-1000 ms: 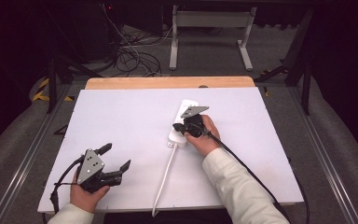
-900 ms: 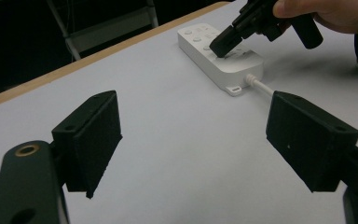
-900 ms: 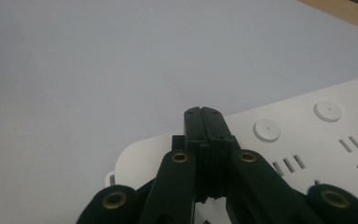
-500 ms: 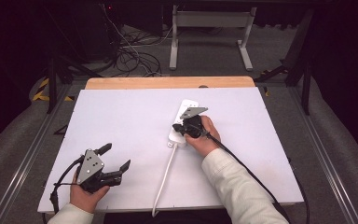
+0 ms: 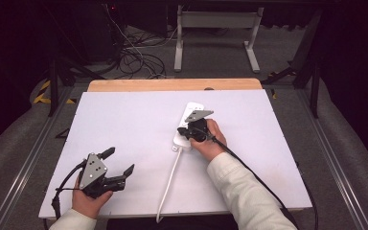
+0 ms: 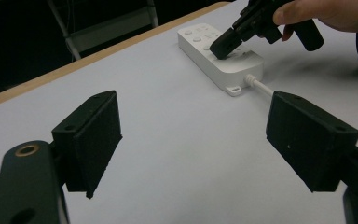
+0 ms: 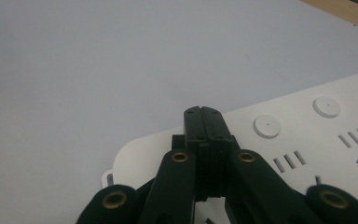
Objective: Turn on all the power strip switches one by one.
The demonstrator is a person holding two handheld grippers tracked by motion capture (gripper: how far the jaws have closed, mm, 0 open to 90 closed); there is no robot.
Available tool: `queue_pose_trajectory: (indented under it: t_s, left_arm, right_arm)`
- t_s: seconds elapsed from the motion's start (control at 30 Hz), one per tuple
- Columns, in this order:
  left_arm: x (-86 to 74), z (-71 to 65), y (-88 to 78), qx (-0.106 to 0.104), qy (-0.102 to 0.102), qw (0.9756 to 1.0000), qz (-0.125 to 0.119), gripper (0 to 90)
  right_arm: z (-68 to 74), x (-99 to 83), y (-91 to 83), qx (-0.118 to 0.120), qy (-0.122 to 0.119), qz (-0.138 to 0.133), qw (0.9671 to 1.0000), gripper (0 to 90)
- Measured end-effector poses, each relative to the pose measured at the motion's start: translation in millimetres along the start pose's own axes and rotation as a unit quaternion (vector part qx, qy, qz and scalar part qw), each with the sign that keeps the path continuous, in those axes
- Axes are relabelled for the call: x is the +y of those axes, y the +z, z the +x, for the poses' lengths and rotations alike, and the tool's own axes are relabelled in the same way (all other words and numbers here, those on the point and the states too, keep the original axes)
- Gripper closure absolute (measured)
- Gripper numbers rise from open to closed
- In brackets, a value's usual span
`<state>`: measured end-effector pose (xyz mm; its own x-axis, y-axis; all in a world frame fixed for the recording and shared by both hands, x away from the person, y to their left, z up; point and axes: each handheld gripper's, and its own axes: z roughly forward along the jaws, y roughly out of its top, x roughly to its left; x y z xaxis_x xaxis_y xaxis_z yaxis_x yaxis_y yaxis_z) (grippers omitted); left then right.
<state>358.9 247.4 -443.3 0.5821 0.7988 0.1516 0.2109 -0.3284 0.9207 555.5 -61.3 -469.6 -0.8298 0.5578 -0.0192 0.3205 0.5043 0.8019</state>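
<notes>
No text, brand, number or label can be read anywhere. The white power strip (image 7: 307, 135), at the right of the right gripper view, carries only plain round buttons and slot openings with no lettering on them. At the left edge of the high view, a patch of yellow and black hazard stripes (image 5: 42, 92) lies on the floor beside the table; it is a marking only and bears no words.

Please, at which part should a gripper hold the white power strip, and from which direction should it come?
Probably across the narrow width of the power strip, coming from above with open jaws. It lies flat on the table; its long sides are straight and free, while its cable leaves the near end.
</notes>
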Motion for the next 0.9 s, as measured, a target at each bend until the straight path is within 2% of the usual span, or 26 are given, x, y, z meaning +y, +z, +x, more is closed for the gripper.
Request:
queue_pose_trajectory:
  t_s: [0.43,0.53,0.6,0.63,0.67,0.73,0.8,0.9]
  left_arm:
    - [-0.1,1.0,-0.6,0.001,-0.001,1.0,0.002,18.3]
    - [-0.2,1.6,-0.7,0.002,-0.002,1.0,0.001,18.3]
    - [-0.6,2.1,-0.5,0.001,-0.004,1.0,0.001,18.3]
    - [-0.7,2.3,-0.3,0.001,-0.004,1.0,0.001,18.3]
    - [-0.7,2.6,-0.1,0.001,-0.005,1.0,0.002,18.3]
    - [-0.8,3.4,0.5,0.001,-0.001,1.0,0.004,18.3]
    - [-1.2,3.1,1.3,0.0,-0.003,1.0,0.003,18.3]
    - [-1.4,3.8,2.0,0.001,-0.001,1.0,0.005,18.3]
  right_arm:
    - [-2.2,-0.7,0.5,0.005,0.018,0.003,0.9998,90.0]
    - [0.3,-0.3,1.4,-0.008,-0.001,0.0,1.0,90.0]
    - [0.4,2.9,-3.6,-0.02,-0.027,-0.004,0.9994,90.0]
    - [0.4,2.9,-3.6,-0.02,-0.027,-0.004,0.9994,90.0]
    - [-4.5,5.1,-7.3,-0.015,-0.01,-0.025,0.9995,90.0]
    - [-9.5,7.7,-10.5,-0.029,-0.01,-0.04,0.9987,90.0]
    - [-13.0,8.1,-11.4,-0.035,-0.008,-0.041,0.9985,90.0]
    - [-27.7,5.5,-10.0,-0.046,0.014,-0.034,0.9982,90.0]
